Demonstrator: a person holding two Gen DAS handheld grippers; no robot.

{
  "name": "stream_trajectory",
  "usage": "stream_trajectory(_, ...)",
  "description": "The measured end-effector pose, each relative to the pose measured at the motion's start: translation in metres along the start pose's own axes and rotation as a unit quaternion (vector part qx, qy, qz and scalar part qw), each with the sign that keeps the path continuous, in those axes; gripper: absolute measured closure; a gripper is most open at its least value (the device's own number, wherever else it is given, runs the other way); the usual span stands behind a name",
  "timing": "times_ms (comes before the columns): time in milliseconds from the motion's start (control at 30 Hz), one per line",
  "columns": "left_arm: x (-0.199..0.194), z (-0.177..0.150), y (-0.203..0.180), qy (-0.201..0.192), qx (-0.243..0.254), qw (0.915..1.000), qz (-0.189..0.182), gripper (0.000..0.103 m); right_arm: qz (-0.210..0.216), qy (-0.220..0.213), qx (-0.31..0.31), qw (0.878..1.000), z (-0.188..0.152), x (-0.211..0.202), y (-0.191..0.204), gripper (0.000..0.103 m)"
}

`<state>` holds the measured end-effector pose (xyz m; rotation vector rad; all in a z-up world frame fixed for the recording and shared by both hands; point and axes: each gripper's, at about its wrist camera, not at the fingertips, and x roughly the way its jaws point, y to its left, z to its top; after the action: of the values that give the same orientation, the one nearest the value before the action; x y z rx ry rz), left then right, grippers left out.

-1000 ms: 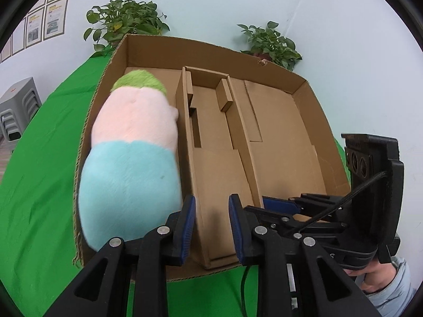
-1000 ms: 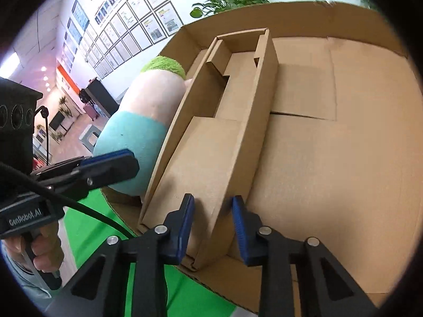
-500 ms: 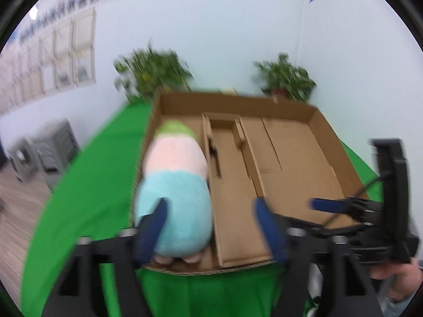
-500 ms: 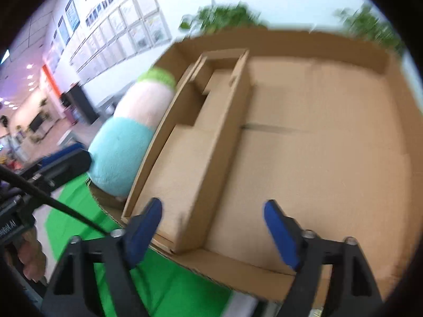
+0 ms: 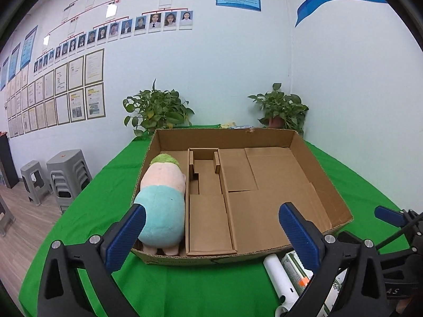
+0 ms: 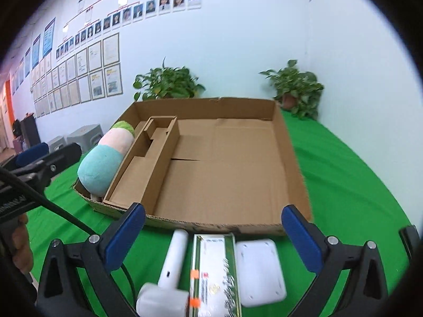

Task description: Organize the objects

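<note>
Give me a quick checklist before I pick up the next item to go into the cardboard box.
1. Left gripper: jaws opening wide, nothing between them. Ok.
2. Right gripper: jaws opening wide, nothing between them. Ok.
3. Pastel plush toy lies in the left compartment of the shallow brown cardboard box. Ok.
4. Big right compartment of the box is free. Ok.
5. White handheld device, green-and-white flat carton and white rounded rectangular pad lie on the green tablecloth outside the box. Not ok yet.
6. Whether those three touch one another: cannot tell.
</note>
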<state>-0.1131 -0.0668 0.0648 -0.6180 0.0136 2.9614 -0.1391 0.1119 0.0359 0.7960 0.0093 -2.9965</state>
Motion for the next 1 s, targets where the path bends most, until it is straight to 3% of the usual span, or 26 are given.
stream_trajectory(167, -0.026, -0.008, -0.019, -0.009, 0.003, 1.0000, -0.001, 0.006, -0.005, -0.018, 0.004, 1.000, -0.004, -0.012, -0.003, 0.001)
stream_trajectory(200, -0.030, -0.010, -0.021, -0.010, 0.006, 0.9999, -0.003, 0.017, -0.004, -0.018, 0.005, 1.000, -0.004, -0.013, -0.004, 0.005)
stream_trajectory(233, -0.030, -0.010, -0.023, -0.008, 0.009, 0.9999, -0.004, 0.036, -0.002, -0.018, 0.005, 1.000, -0.005, -0.014, -0.004, 0.022)
stream_trajectory(267, -0.031, -0.011, -0.026, -0.004, 0.012, 0.9999, -0.007, 0.047, -0.002, -0.020, 0.003, 1.000, -0.007, -0.015, -0.005, 0.037)
stream_trajectory(300, -0.031, -0.012, -0.028, 0.002, 0.013, 0.9998, -0.015, 0.070, -0.007, -0.018, -0.001, 1.000, -0.008, -0.014, -0.004, 0.065)
stream_trajectory(333, -0.031, -0.013, -0.030, 0.007, 0.013, 0.9996, -0.024, 0.102, -0.011, -0.012, -0.004, 1.000, -0.009, -0.013, -0.004, 0.086)
stream_trajectory(367, -0.031, -0.014, -0.032, 0.013, 0.014, 0.9994, -0.029, 0.103, -0.007, -0.011, -0.003, 1.000, -0.010, -0.012, -0.004, 0.091)
stream_trajectory(500, -0.035, -0.013, -0.034, 0.001, 0.012, 0.9997, -0.021, 0.102, -0.002, -0.023, -0.009, 1.000, -0.012, -0.013, -0.003, 0.093)
stream_trajectory(567, -0.032, -0.012, -0.033, 0.002, 0.011, 0.9999, -0.006, 0.089, -0.005, -0.024, -0.008, 1.000, -0.011, -0.011, -0.004, 0.093)
stream_trajectory(600, -0.030, -0.011, -0.031, 0.004, 0.013, 0.9999, -0.001, 0.055, -0.009, -0.024, -0.008, 1.000, -0.011, -0.010, -0.004, 0.083)
stream_trajectory(633, -0.030, -0.011, -0.030, 0.002, 0.012, 0.9999, -0.002, 0.018, -0.015, -0.021, -0.008, 1.000, -0.011, -0.007, -0.004, 0.054)
stream_trajectory(667, -0.030, -0.012, -0.029, -0.004, 0.008, 1.0000, -0.002, 0.009, -0.018, -0.018, -0.006, 1.000, -0.010, -0.005, -0.005, 0.033)
stream_trajectory(700, -0.031, -0.012, -0.028, -0.013, 0.002, 0.9999, -0.001, 0.006, -0.016, -0.018, -0.002, 1.000, -0.010, -0.003, -0.005, 0.007)
stream_trajectory(1000, -0.004, -0.020, -0.005, 0.030, -0.018, 0.9993, -0.015, 0.006, 0.011, -0.029, -0.012, 0.999, -0.016, 0.009, -0.007, 0.001)
